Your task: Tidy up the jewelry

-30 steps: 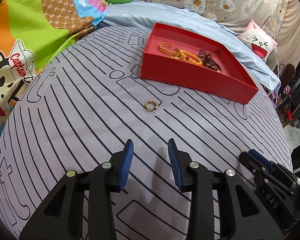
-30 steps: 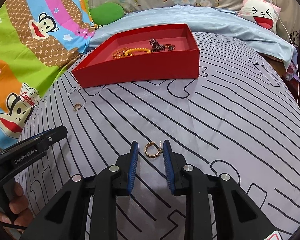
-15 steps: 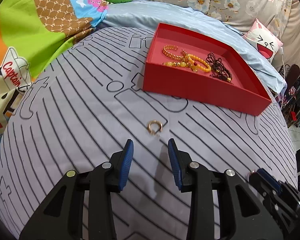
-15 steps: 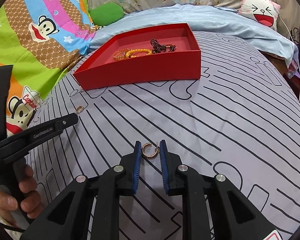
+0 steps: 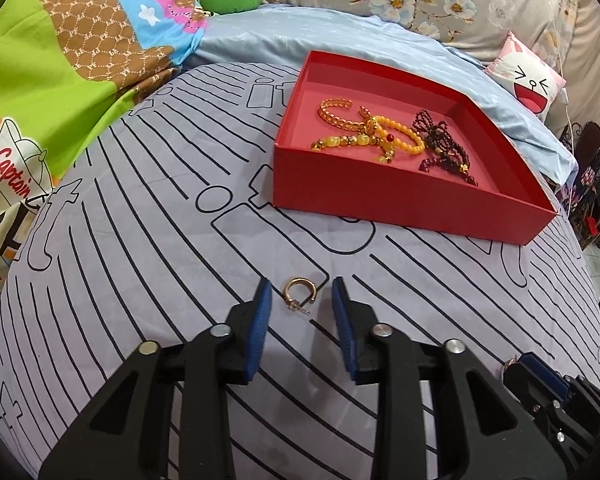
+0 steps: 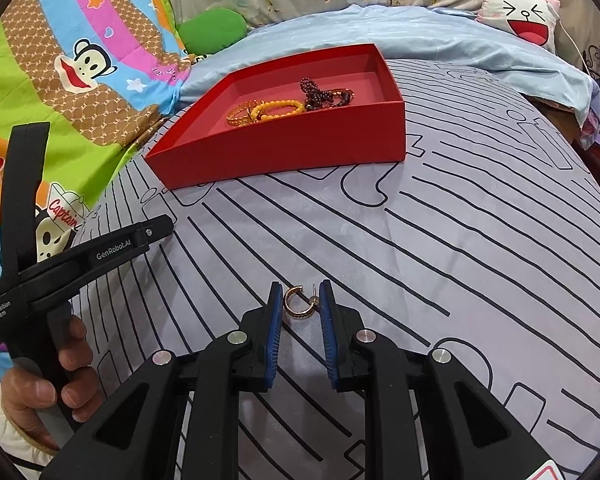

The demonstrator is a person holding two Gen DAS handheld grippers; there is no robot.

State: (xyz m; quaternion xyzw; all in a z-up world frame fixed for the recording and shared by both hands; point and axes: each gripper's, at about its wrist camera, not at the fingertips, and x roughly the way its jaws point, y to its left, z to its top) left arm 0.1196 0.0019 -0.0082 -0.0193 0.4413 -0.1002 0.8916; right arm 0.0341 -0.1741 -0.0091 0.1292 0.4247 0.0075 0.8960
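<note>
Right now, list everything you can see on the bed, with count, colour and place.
Hoop earrings: two, gold, one between each gripper's pads, and.
Tray: one, red, far side of striped sheet.
Bracelets: several, gold, yellow, dark red, in tray.
Striped sheet: one, lilac, under everything.
Cartoon blanket: one, multicoloured, left.
Face pillow: one, white-pink, far right.
Left gripper: jaws closing.
Right gripper: narrow.
Hand: holding left gripper.

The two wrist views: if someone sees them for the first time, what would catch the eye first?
Probably the red tray on the striped bedsheet, holding yellow bead bracelets and dark red beads. Next, one gold hoop earring lies between the left gripper pads, which are closing; another gold hoop earring sits between the right gripper pads.
</note>
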